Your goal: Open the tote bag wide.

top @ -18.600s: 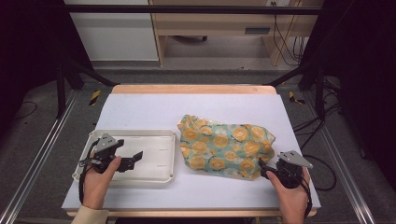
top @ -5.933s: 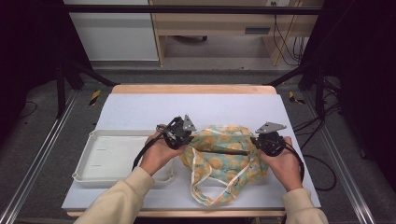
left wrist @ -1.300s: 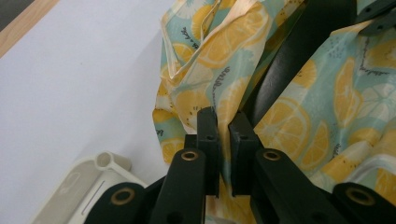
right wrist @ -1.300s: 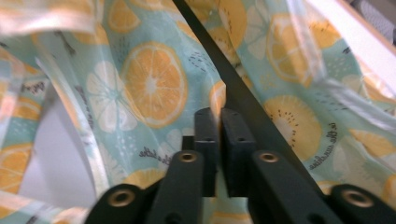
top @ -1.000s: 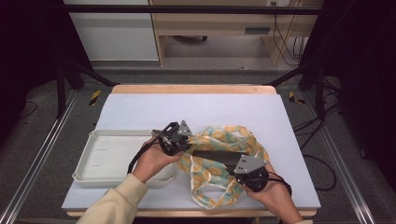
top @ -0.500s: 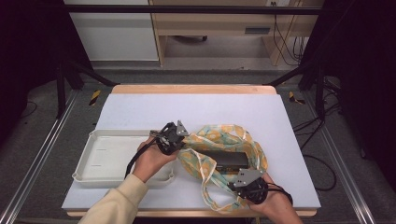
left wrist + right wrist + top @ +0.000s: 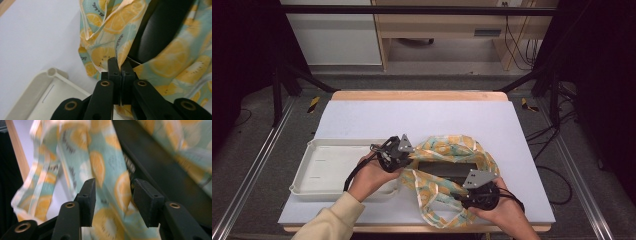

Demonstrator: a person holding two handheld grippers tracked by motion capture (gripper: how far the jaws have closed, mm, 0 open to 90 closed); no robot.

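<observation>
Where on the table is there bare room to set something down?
Free: the white table between its far wooden edge and the lemon-print bag, plus the strip right of the bag. The white tray looks bare. Crowded: near edge, where both grippers work the bag.

bag (image 7: 105, 170): print blurred, edges cut off | tray (image 7: 37, 100): mostly cut off

On the worktop (image 7: 422, 117), the tray (image 7: 332, 167) lies left of the bag (image 7: 452, 172), their edges just beside each other.
</observation>
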